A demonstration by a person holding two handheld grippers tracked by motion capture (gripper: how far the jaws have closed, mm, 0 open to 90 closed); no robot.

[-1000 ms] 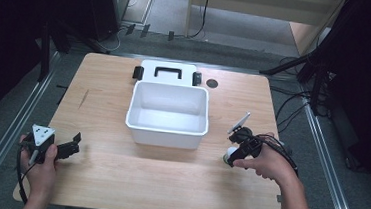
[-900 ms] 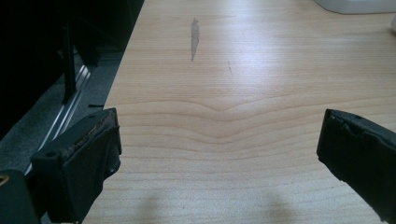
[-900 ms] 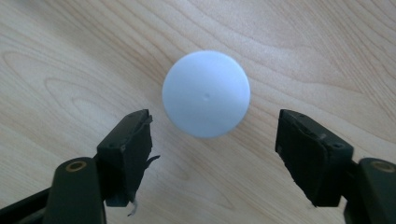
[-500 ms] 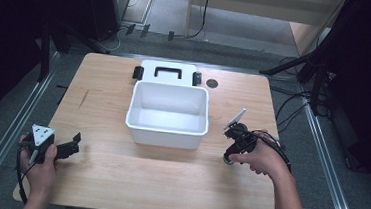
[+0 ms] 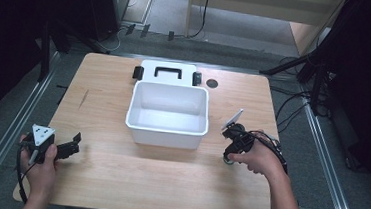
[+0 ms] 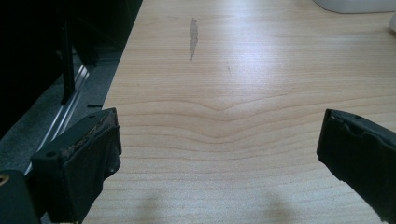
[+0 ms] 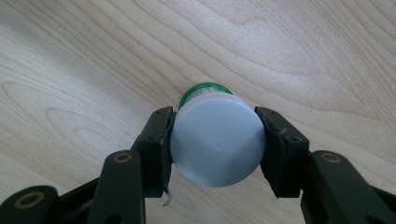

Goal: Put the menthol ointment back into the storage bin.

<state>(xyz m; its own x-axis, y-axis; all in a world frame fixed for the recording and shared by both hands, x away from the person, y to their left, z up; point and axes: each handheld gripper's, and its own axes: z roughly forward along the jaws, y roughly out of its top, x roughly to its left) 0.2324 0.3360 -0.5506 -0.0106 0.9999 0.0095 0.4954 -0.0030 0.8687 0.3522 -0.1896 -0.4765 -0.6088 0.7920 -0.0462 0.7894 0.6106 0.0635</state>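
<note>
Right claw (image 7: 215,144) pinches a small white round-bottomed bottle with green cap (image 7: 217,142) on the light wooden table (image 5: 133,170); left claw (image 6: 219,154) spread wide, empty.

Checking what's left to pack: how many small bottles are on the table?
1. A white-capped bottle with a green band stands at the table's right side, clamped between the right tool's jaws. The white bin looks empty; its near corners are hidden.

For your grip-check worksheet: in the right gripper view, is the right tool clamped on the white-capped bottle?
Yes: the right tool has both black jaws pressed against the sides of the white-capped bottle.
</note>
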